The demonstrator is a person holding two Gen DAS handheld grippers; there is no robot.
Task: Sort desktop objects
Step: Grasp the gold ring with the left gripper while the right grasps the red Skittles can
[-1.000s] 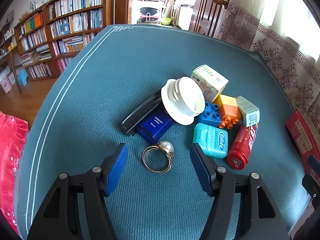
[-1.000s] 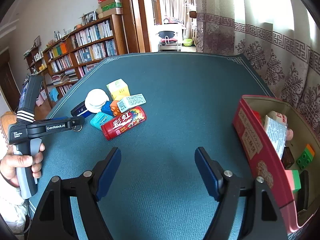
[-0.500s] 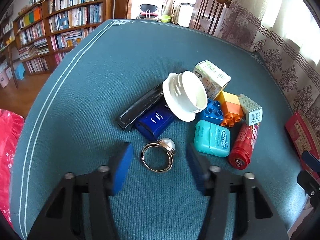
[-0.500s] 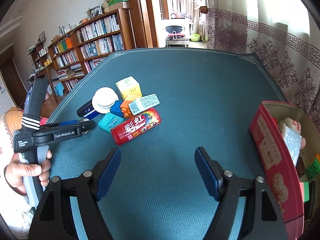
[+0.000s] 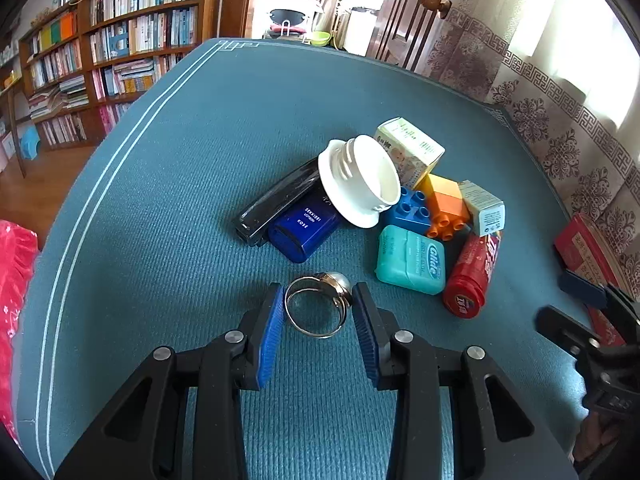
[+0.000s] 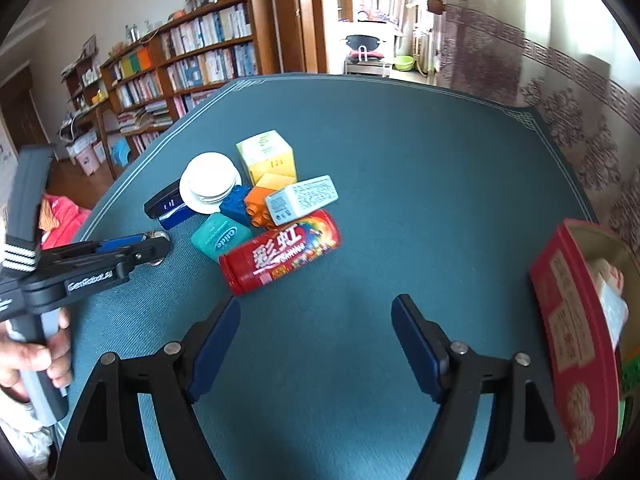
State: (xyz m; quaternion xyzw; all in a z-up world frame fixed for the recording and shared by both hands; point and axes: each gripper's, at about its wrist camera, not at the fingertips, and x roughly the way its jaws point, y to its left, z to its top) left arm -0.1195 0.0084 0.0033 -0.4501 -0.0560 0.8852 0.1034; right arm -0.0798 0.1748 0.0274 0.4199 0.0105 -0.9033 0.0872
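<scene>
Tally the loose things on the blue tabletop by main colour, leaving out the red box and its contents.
Blue: 2, lotion bottle, brick
Red: 1, tube
Teal: 1, floss
Orange: 1, brick
White: 2, cap, carton
Yellow: 1, carton
Black: 1, case
Gold: 1, ring
Total: 10

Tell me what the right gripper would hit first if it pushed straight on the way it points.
Probably the red candy tube: it lies on the teal tablecloth just beyond the open right gripper, slightly left of centre. Depth is hard to judge.

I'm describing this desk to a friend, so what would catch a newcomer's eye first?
First, the pearl ring on the teal table, with the left gripper closing its jaws around it. Just beyond lies a colourful pile: a white lid, a Glide floss box and a red candy tube. The right gripper hangs open beside a red tin.
</scene>
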